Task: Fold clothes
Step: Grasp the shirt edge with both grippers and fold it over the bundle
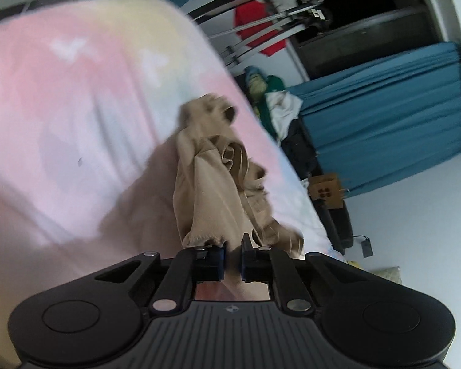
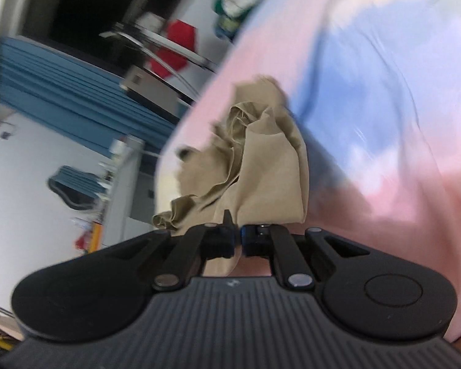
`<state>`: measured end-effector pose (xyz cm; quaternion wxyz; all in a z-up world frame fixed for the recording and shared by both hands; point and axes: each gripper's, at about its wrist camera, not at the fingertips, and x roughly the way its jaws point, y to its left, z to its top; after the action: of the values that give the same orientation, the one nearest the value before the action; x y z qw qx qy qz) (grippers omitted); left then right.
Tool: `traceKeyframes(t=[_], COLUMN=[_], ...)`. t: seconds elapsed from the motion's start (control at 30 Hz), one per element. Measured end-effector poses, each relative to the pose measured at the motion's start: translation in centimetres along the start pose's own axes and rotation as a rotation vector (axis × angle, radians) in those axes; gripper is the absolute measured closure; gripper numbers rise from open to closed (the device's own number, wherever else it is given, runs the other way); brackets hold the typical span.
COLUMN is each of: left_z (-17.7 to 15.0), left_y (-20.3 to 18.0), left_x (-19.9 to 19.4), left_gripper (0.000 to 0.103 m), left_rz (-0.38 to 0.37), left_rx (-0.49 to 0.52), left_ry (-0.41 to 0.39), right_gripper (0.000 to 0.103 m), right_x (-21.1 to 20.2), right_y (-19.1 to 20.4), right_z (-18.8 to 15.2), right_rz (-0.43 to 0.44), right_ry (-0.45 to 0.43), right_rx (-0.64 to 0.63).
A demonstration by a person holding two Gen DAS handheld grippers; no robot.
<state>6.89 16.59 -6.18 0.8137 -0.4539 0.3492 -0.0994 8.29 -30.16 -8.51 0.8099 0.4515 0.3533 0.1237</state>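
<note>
My left gripper [image 1: 233, 256]: clenched on a bunched edge of the tan garment [image 1: 212, 190]; cloth sits pinched between my two fingers, which stand nearly together.
My right gripper [image 2: 237, 240]: clenched too, with a strip of the same tan garment [image 2: 261, 166] running down through the narrow gap between my fingers.
Garment: a crumpled tan piece, gathered in deep folds, stretching away from my fingers in both wrist views; its far end reaches onto the bed sheet [image 1: 76, 107].
Where it lies: over the sheet, near the edge of the bed; the part by my fingers looks raised off the sheet, though blur keeps me from saying how much of it rests there.
Bed sheet: pink with pale blue and yellow patches, lightly wrinkled [image 2: 368, 92].
Beyond the bed: a blue curtain [image 1: 384, 117] along the wall, a metal drying rack [image 1: 261, 21] with a red cloth [image 1: 255, 27] hanging on it, and a heap of clothes [image 1: 276, 104] on the floor just beside the bed.
Sharpness: both views are smeared, so fine detail of the garment is hard to tell.
</note>
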Motion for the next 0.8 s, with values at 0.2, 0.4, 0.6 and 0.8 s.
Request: traceKeyframes(t=[0.2, 0.4, 0.6, 0.8], left_z=[-2.2, -7.0, -6.6, -2.0], left_y=[-1.2, 0.5, 0.4, -0.7], left_x=[-4.5, -9.5, -9.4, -5.0], left_gripper=[0.094, 0.094, 0.094, 0.093], left_rz=[-0.044, -0.075, -0.079, -0.068], left_rx=[-0.026, -0.087, -0.130, -0.205], left_ry=[-0.004, 0.009, 0.003, -0.011], right_gripper=[0.096, 0.096, 0.096, 0.096], right_x=[-4.7, -9.4, -10.2, -5.3], right_y=[1.4, -0.7, -0.6, 2.0], right_z=[-1.0, -6.2, -6.6, -2.1], right_rz=[0.047, 0.072, 0.084, 0.067], right_ry=[-0.032, -0.019, -0.039, -0.074], right_rx=[-0.043, -0.017, 0.028, 0.063])
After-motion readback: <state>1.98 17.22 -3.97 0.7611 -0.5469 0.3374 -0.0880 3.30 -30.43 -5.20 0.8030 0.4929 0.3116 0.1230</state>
